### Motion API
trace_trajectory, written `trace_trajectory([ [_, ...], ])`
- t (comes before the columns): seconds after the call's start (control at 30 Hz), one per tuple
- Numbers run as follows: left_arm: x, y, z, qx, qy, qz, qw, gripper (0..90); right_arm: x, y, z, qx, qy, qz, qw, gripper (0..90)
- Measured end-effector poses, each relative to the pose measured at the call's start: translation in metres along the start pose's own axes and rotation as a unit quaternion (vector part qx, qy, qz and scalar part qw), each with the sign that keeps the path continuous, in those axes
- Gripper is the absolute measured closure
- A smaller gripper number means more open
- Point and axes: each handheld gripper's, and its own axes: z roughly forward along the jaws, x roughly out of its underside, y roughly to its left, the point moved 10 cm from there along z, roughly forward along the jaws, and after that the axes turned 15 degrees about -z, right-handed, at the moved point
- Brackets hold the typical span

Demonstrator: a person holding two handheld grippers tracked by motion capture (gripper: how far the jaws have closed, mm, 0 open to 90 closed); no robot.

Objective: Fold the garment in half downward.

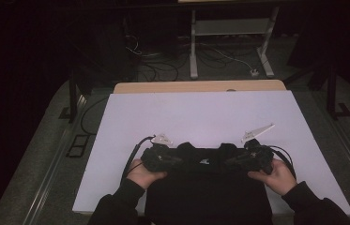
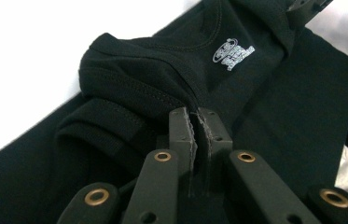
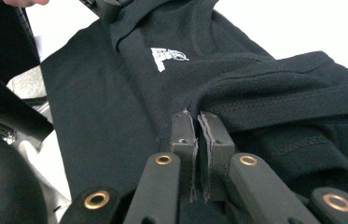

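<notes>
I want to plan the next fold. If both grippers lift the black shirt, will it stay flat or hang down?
The black shirt is bunched in soft folds near the collar, so it will probably sag between the left gripper and right gripper. It looks thin and light, and seems unlikely to slip from the shut jaws.

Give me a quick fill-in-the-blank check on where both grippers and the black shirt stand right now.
1. Both the left gripper and the right gripper have their jaws ____ on fabric.
2. The black shirt lies on a ____ table sheet.
3. The printed logo on the shirt is ____ in colour.

Missing words: shut; white; white
</notes>
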Motion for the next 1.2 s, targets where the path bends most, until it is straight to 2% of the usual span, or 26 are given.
trace_trajectory([
  [0.37, 0.011, -0.004, 0.002, 0.003, 0.016, 0.002, 0.9999, 83.8, 0.011, 0.012, 0.007, -0.027, 0.022, 0.003, 0.9994, 83.7],
  [0.7, 0.023, -0.011, 0.002, 0.009, 0.036, 0.01, 0.9993, 83.8, 0.018, 0.023, 0.006, -0.046, 0.029, 0.004, 0.9985, 83.6],
  [0.87, 0.029, -0.015, 0.005, 0.007, 0.038, 0.005, 0.9992, 83.6, 0.024, 0.027, 0.007, -0.054, 0.037, 0.004, 0.9979, 83.4],
  [0.9, 0.03, -0.015, 0.005, 0.006, 0.045, 0.012, 0.9989, 83.6, 0.025, 0.027, 0.008, -0.053, 0.037, 0.0, 0.9979, 83.4],
  [0.93, 0.03, -0.016, 0.006, 0.007, 0.041, 0.007, 0.9991, 83.6, 0.025, 0.029, 0.007, -0.056, 0.038, 0.005, 0.9977, 83.4],
  [0.97, 0.032, -0.016, 0.005, 0.006, 0.046, 0.011, 0.9989, 83.6, 0.026, 0.029, 0.007, -0.055, 0.038, 0.003, 0.9977, 83.4],
  [1.0, 0.032, -0.018, 0.006, 0.007, 0.041, 0.006, 0.9991, 83.6, 0.026, 0.029, 0.007, -0.055, 0.039, -0.001, 0.9978, 83.4],
  [1.2, 0.039, -0.022, 0.007, 0.008, 0.058, 0.018, 0.9981, 83.4, 0.03, 0.034, 0.006, -0.057, 0.041, 0.003, 0.9975, 83.2],
])
